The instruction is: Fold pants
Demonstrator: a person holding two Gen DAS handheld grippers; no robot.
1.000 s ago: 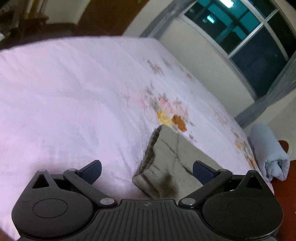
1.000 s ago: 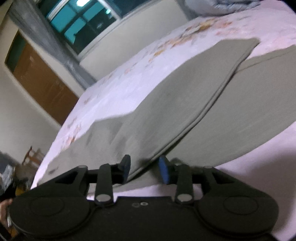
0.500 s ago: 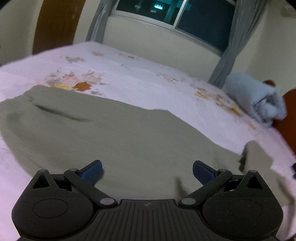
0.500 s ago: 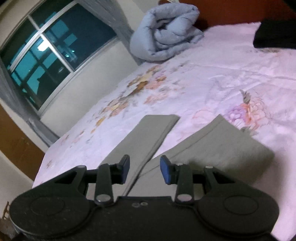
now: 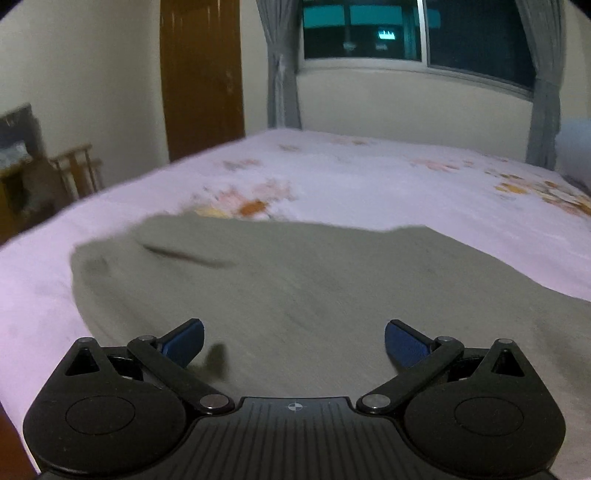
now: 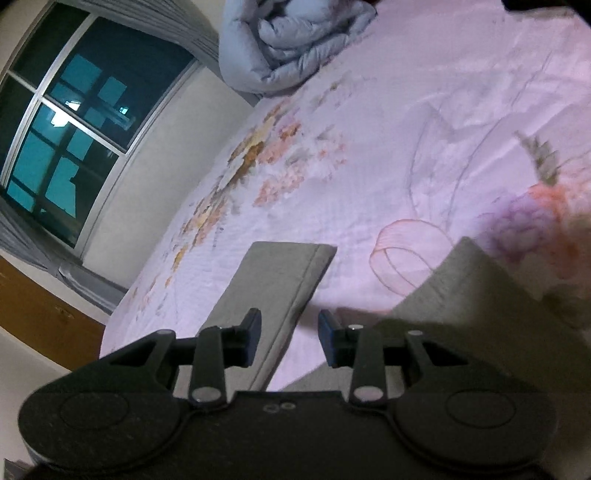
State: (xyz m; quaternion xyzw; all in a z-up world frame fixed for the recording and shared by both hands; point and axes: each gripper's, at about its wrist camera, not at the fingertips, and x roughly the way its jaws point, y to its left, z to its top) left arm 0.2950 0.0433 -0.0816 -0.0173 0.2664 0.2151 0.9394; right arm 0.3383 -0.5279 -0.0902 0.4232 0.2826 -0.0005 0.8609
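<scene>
Olive-grey pants lie spread flat on the bed, unfolded, both the wide-spread left gripper and narrowly parted right gripper empty above them; next, probably pinching a leg hem.

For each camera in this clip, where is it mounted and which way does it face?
Left wrist: sits on the left tongs, looking along them over the grey pants on the bed toward the window; only the open tongs show.
Right wrist: sits on the right tongs, tilted, looking over two pant legs toward the rolled blue quilt; only the tongs show, nothing between them.
Shared: pants, floral bed, window.
</scene>
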